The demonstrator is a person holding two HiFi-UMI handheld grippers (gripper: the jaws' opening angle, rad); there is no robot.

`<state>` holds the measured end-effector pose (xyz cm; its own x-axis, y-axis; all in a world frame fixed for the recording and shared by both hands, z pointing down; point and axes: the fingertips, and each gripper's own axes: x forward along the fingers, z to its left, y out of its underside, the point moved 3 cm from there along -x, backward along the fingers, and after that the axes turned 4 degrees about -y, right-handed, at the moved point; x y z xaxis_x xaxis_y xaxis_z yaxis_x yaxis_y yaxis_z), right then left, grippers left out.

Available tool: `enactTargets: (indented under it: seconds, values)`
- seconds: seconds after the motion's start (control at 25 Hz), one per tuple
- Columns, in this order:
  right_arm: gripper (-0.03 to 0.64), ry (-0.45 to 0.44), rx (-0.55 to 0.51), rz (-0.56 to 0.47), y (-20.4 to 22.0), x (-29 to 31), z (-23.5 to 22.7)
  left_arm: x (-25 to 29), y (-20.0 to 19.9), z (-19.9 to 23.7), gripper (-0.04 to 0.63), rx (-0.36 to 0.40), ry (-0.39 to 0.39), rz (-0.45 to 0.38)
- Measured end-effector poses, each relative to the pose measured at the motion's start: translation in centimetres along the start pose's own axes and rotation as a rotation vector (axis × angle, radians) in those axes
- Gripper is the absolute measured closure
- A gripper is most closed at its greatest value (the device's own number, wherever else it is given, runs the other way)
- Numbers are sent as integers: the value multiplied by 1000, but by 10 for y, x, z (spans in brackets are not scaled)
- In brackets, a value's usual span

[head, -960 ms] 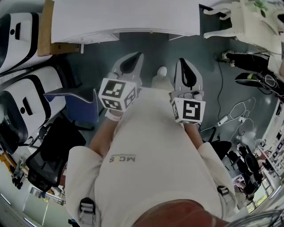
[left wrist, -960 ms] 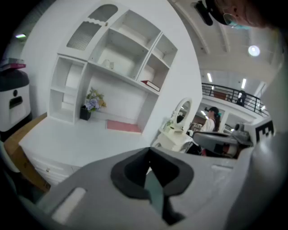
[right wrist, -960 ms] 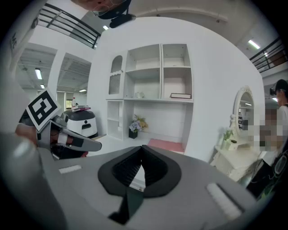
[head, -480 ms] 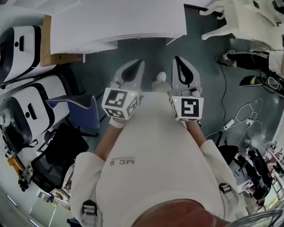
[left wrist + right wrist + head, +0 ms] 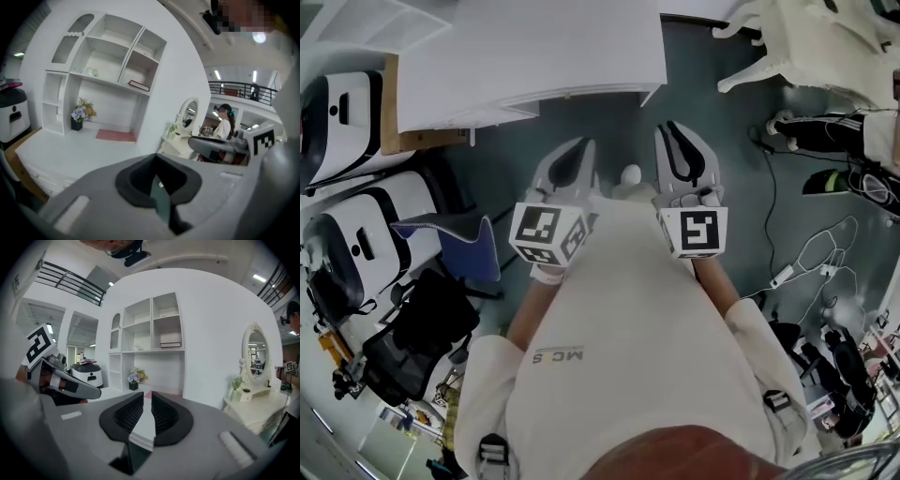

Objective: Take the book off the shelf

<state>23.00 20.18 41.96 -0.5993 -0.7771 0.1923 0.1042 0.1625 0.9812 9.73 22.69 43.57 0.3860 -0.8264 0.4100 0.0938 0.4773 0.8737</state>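
Inside shelf compartment: book; left fingers together; right fingers just parted, empty.

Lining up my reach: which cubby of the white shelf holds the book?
The lower cubby in the right-hand column: the book lies flat on its floor. No book shows in the other cubbies.

The book on the shelf is too small for its cover to be read. In the head view the worktop under the shelf is cut off by the top edge, and the book is out of sight. Right of the shelf, a person stands partly behind the right gripper in the left gripper view. The right gripper view's edge cuts the person off.
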Motion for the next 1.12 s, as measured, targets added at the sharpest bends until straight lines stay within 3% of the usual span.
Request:
enactTargets:
  seconds: [0.16, 0.48, 0.88, 1.12]
  values:
    - [537, -70, -31, -46, -24, 26, 1, 9, -16, 2, 594, -12, -23, 3]
    - [508, -51, -135, -80, -71, 112, -28, 77, -66, 55, 594, -1, 16, -8]
    - [484, 39, -232, -40, -128, 223, -58, 150, -170, 123, 594, 84, 146, -53]
    - [469, 112, -286, -56, -157, 290, -71, 188, -197, 166, 594, 148, 219, -22]
